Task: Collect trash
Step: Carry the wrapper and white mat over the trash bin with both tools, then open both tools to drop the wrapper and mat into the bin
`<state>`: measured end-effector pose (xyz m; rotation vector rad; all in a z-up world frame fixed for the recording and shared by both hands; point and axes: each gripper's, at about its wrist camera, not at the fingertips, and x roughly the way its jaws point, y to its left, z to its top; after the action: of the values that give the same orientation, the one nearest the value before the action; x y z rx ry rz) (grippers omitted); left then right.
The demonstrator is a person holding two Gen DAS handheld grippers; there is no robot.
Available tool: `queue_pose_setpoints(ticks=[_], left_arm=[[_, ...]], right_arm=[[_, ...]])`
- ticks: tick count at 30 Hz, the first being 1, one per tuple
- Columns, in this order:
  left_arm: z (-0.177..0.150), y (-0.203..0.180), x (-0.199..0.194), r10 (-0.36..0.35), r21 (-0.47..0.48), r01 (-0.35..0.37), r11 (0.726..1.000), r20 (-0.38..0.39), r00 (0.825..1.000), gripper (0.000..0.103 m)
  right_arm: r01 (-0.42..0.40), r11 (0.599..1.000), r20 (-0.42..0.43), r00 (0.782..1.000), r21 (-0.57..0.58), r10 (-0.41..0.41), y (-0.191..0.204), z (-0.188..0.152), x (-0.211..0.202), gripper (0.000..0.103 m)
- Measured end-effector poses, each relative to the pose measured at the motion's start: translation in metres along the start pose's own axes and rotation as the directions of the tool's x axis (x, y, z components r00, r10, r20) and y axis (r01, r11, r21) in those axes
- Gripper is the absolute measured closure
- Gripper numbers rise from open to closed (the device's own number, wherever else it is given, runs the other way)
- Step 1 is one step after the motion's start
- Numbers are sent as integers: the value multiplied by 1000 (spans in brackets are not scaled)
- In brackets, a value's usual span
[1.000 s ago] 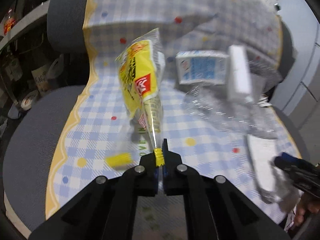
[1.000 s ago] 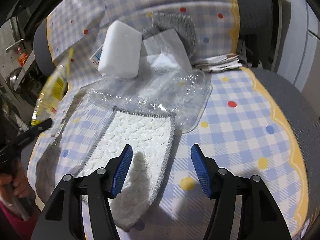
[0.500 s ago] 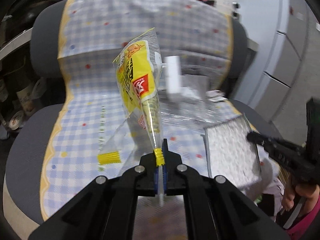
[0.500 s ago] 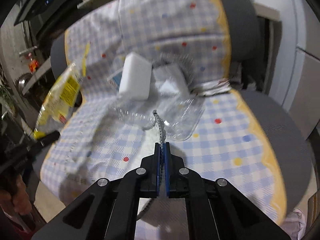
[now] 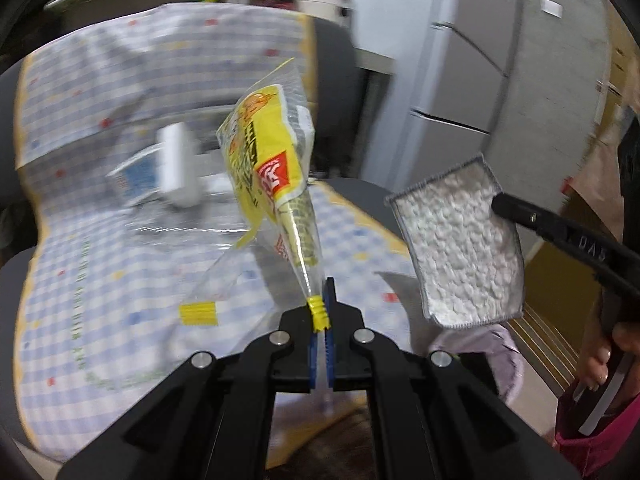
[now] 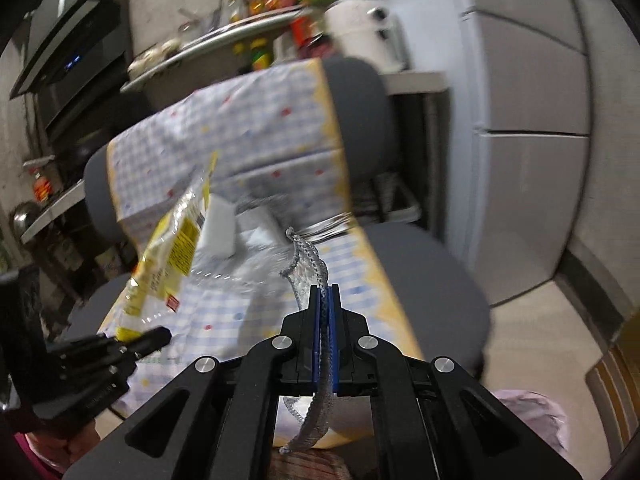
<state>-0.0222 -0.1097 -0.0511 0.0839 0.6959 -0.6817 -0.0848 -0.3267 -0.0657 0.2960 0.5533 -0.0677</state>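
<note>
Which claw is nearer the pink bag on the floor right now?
Right. The right claw, shut on the white cloth, hangs just above the pink bag; the left claw, holding the yellow wrapper, is over the chair's checked cover.

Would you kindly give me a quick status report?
Left tool shut on yellow wrapper. Right tool shut on white cloth. Both lifted off chair; nothing blocking.

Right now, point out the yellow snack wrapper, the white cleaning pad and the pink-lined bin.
yellow snack wrapper [image 5: 264,160]: left wrist view, on its yellow printed face.
white cleaning pad [image 5: 460,240]: left wrist view, on its bumpy white middle.
pink-lined bin [image 5: 504,364]: left wrist view, on the liner's rim.
</note>
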Motion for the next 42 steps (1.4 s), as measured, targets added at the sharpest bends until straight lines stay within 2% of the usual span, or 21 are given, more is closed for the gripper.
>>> queue_pose_setpoints(ticks=[7,12,15,21,28,31,32,35,37,38,40,42], left_arm=[[1,-72,13,-156,140,157,978,-18,988,102],[-1,-120,26,-253,230,261,937,-68,965,102],[-8,-145,34,-302,272,324,906,-121,946,102],[-28,-186,58,-349,332,419,845,-252,903,102],[-51,-226,84,-349,374,488,789,-381,856,102],[-56,-238,93,-345,387,510,768,-421,839,99],[-58,-242,99,-341,390,517,762,-437,832,94],[-64,-247,116,-329,377,527,761,-476,816,74],[-65,-247,128,-313,359,522,773,-501,807,66],[-65,-244,134,-306,345,518,783,-512,803,61],[-64,-239,139,-308,323,515,794,-516,799,58],[-60,-230,139,-306,314,504,804,-508,805,58]], right_arm=[[145,984,43,988,101,-150,-57,-11,-49,99],[242,955,41,967,173,-252,-94,-26,-77,99],[285,938,33,954,200,-297,-108,-36,-91,99],[359,897,10,927,257,-374,-139,-60,-111,99],[416,848,-52,904,328,-423,-177,-92,-118,98],[425,833,-77,901,353,-427,-191,-103,-114,94],[434,826,-89,897,360,-432,-196,-107,-112,94],[451,813,-125,890,368,-438,-207,-115,-101,93],[463,804,-166,886,373,-433,-216,-123,-90,77],[456,805,-189,890,380,-415,-220,-128,-83,65],[442,809,-208,897,387,-391,-222,-135,-76,63],[435,814,-221,900,385,-376,-222,-136,-71,63]])
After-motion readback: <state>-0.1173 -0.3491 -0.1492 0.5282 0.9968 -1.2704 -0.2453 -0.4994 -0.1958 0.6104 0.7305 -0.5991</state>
